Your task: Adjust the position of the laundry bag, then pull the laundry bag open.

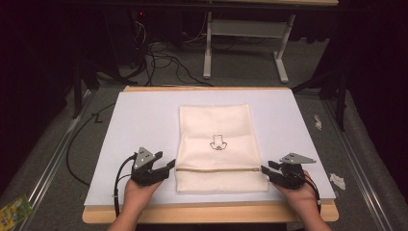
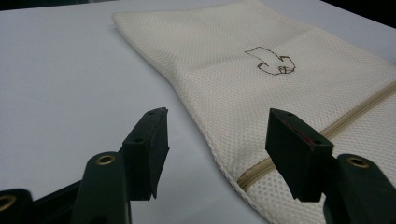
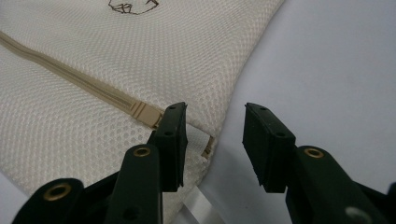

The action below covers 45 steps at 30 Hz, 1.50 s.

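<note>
Mesh bag (image 1: 215, 144) flat on white board (image 1: 144, 120); left gripper (image 1: 169, 165), right gripper (image 1: 264, 170) both agape (flanking zipper (image 1: 216, 169) ends).

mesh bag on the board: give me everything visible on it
The mesh bag is cream, a fine net fabric, rectangular, lying flat on the white board. A tan zipper runs across it near the person's end and looks closed. A small dark outline drawing sits near the middle. The left claw and right claw sit open at the two ends of the zipper, the right one straddling the bag's edge; neither has closed on it.
</note>
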Tool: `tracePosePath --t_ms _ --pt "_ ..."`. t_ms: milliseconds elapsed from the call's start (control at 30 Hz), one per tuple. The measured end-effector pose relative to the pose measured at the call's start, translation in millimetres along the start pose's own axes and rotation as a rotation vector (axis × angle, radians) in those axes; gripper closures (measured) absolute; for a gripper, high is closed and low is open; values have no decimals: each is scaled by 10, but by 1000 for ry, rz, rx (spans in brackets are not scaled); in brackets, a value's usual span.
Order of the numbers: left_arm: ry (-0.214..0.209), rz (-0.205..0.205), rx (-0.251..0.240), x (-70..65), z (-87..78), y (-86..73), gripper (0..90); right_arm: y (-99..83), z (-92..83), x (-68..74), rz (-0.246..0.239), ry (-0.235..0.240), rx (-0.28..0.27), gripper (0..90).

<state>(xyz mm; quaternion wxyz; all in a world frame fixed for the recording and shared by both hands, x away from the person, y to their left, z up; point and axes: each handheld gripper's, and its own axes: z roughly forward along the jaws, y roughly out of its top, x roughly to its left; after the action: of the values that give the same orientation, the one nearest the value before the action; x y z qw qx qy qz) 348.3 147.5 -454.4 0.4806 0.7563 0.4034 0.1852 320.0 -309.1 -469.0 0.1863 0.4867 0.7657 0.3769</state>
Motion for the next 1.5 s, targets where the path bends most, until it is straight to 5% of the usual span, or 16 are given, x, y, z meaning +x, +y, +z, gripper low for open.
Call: tracePosePath --t_ms 467,867,1067,1200,1500 --pt "-1 -13 -20 -15 -24 28 370 -36 92 81 2 4 64 613" --pt "-60 2 5 -95 -1 80 373 -17 81 109 -8 31 78 823" --pt "-117 27 6 -327 37 147 390 -6 38 129 -22 23 69 844" --pt "-187 68 30 -608 187 141 409 4 -15 164 -54 9 47 849" --pt "-274 71 83 -905 440 99 454 29 -85 145 -102 21 -4 851"
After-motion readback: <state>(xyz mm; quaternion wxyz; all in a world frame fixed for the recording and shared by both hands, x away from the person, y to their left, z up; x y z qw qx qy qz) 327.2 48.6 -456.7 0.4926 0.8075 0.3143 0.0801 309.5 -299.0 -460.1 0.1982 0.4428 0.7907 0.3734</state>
